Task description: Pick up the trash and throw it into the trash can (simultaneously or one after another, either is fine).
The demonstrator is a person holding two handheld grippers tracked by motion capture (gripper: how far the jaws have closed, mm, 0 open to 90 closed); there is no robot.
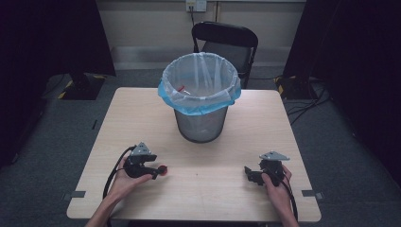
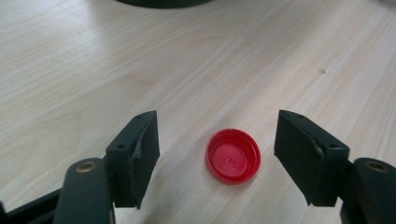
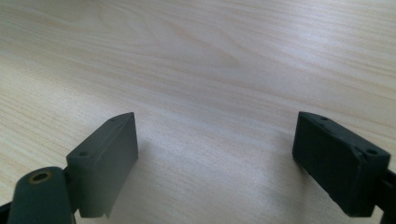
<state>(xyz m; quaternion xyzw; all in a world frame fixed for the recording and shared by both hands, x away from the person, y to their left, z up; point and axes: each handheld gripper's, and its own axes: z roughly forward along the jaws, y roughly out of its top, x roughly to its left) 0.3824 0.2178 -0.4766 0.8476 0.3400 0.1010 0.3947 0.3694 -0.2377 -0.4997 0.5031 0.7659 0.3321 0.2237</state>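
My left hand-held gripper [image 2: 217,156] hangs low over the pale wooden table [image 1: 142,113] with its jaws spread, and the small round red plastic bottle cap [image 2: 232,155] lies flat on the wood between them, open side up. Neither pad touches the cap: there is bare wood on both sides of it, a little more on the left. I can read no writing or brand on the cap, only a small moulding dot in its middle. In the high view the cap [image 1: 162,170] sits at the tip of that left hand-held gripper [image 1: 156,173], on the near side of the grey wire-mesh waste bin [image 1: 201,127] lined with a clear and blue plastic bag, well apart from it. My right hand-held gripper [image 1: 247,171] rests near the table's near edge, off to the right of the cap, its jaws wide apart over bare wood.
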